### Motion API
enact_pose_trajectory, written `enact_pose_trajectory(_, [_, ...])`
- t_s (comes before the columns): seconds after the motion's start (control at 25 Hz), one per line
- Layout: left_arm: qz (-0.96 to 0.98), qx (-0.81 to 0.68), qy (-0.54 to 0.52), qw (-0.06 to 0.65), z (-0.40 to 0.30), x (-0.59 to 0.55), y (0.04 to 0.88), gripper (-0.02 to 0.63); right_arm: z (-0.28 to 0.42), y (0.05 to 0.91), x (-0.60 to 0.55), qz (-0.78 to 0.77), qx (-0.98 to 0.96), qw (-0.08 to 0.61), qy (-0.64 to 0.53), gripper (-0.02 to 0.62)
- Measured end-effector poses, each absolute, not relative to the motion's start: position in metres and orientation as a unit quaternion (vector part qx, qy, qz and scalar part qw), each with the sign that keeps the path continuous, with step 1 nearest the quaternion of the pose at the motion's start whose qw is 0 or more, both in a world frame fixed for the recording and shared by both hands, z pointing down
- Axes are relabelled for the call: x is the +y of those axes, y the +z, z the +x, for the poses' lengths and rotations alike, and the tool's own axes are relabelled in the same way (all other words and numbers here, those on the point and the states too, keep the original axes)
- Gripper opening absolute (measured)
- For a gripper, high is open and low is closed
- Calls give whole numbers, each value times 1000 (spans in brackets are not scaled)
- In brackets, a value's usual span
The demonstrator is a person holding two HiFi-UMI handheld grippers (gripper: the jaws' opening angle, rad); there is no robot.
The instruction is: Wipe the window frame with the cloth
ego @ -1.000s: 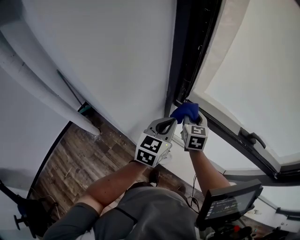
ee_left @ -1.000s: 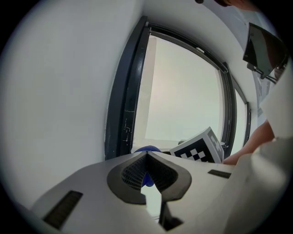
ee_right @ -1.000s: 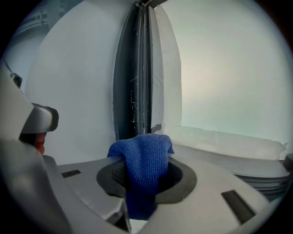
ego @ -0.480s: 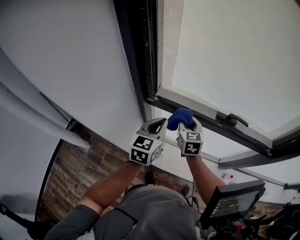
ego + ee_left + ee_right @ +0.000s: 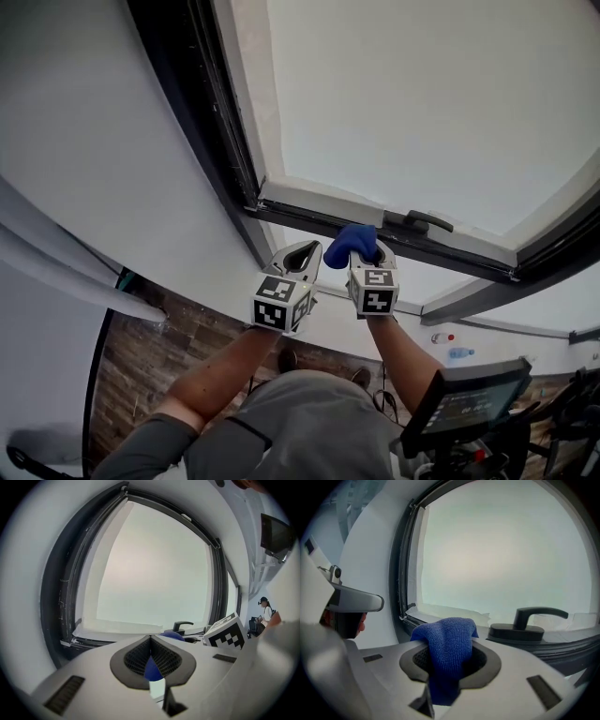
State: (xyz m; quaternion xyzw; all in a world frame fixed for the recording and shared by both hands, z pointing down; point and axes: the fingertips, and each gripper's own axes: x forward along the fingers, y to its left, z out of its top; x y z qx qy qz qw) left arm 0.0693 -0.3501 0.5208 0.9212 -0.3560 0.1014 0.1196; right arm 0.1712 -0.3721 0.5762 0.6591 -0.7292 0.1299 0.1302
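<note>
A blue cloth (image 5: 351,243) (image 5: 446,645) is bunched between the jaws of my right gripper (image 5: 361,253) (image 5: 449,656), which is shut on it. The cloth sits just below the dark window frame (image 5: 319,217) (image 5: 405,599), near the black window handle (image 5: 420,222) (image 5: 528,623); whether it touches the frame I cannot tell. My left gripper (image 5: 302,258) (image 5: 151,641) is beside it on the left, jaws shut with nothing held; the blue seen through them is the cloth (image 5: 171,635) beyond. The frame's left upright (image 5: 63,588) runs up to the pale glass (image 5: 412,103).
A white wall (image 5: 84,141) flanks the window at left. Below are a wooden floor (image 5: 141,356), a small screen on a stand (image 5: 464,403) at lower right, and the person's arms and torso. A person (image 5: 265,609) stands far off at right.
The view has swung upward and right: the window now fills the top, with its handle visible. Both grippers have risen toward the frame's lower rail, with the cloth still held.
</note>
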Motion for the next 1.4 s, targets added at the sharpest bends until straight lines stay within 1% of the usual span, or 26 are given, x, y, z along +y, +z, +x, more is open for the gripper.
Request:
enact_pose_trajectory(0.84, [956,-244,124,100,249,-298,521,9,362,578,-287,742,-647,95,152,120])
enact_pose_trajectory(1.2, [965,-209,129,94,318,-272,518,9,433,575,-251,767,-618,84,149,120])
enact_pose_trajectory(1.4, [970,-182,136,89,369,-249,516,9,490,573,-222,788,-591,75,155,120])
